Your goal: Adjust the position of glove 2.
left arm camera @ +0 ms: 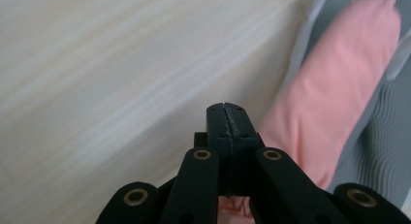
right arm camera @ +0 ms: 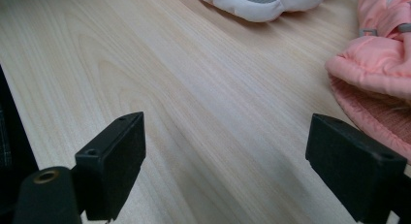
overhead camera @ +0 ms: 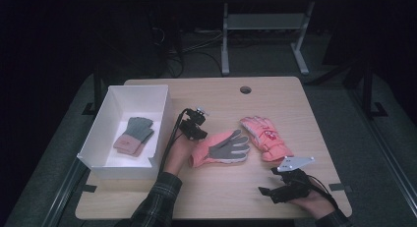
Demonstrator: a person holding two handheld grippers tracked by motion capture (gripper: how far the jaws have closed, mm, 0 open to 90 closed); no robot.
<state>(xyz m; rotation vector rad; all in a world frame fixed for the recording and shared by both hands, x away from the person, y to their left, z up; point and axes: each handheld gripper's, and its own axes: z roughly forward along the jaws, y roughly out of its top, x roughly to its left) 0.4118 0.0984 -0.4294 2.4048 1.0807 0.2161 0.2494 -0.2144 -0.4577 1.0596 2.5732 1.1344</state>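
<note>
High view, item logged: pink-and-grey glove (overhead camera: pixel 223 148) lay palm-up mid-table, between white box (overhead camera: pixel 98 153) and second pink glove (overhead camera: pixel 265 137); my left gripper (overhead camera: pixel 195 131) clenched empty beside its cuff, right gripper (overhead camera: pixel 275 190) released and idle; soft, light, floppy, I judged, best pinched at the cuff.

Left gripper (left arm camera: pixel 227 112): rises from the bottom centre of the frame, jaws pressed together, nothing between the tips.
Pink glove (left arm camera: pixel 334 93): right of the frame, running to the upper right, just beside the jaws.
Table (left arm camera: pixel 106 73): pale wood, left, blurred.
</note>
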